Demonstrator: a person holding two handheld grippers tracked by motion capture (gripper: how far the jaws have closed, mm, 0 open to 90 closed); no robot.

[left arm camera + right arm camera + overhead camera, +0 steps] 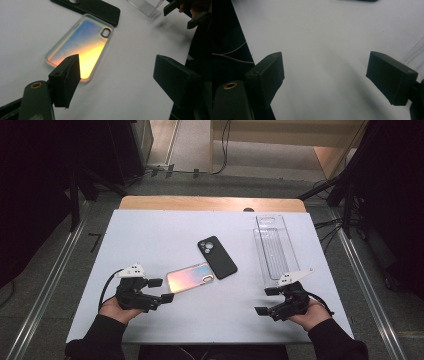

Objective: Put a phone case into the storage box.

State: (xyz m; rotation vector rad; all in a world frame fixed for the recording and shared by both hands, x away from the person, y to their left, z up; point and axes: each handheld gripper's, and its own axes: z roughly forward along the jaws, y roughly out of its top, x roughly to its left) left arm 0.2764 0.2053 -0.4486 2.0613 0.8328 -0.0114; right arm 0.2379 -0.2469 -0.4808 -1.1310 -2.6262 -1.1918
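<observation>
Early stage, by look of it — nothing gripped yet. Left gripper (161,290) jaws wide, empty, just beside shiny phone case (191,277) lying flat mid-table. Right gripper (267,301) jaws wide, empty, near clear tray (272,245). Grasp and placing left to do.

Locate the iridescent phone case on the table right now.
In the high view the iridescent phone case lies flat left of centre, just ahead of the open left gripper, its camera end touching the black phone case.
</observation>
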